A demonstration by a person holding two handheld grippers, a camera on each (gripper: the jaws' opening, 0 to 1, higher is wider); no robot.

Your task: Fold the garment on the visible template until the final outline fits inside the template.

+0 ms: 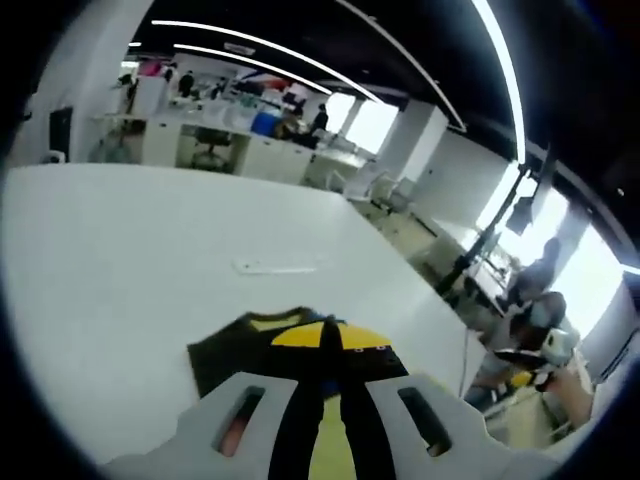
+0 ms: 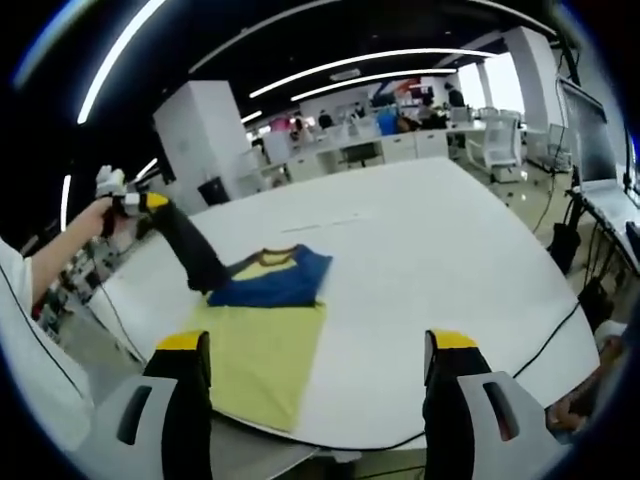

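Garment (image 1: 300,345) cloth, dark with yellow, lies bunched on the white desk (image 1: 130,260) in the left gripper view, right at the tips of the left gripper (image 1: 330,345), whose fingers (image 1: 350,420) are pressed together on a fold of it. A pale strip (image 1: 275,267) lies farther off on the desk.

In the right gripper view the garment (image 2: 265,330) sits near the desk's (image 2: 430,260) close edge, a yellow lower part with a blue part folded across its top. The left gripper (image 2: 205,280), held by a hand (image 2: 100,215), pinches its upper left corner. The right gripper (image 2: 315,355) hangs above the desk edge, fingers (image 2: 447,385) wide apart and holding nothing.
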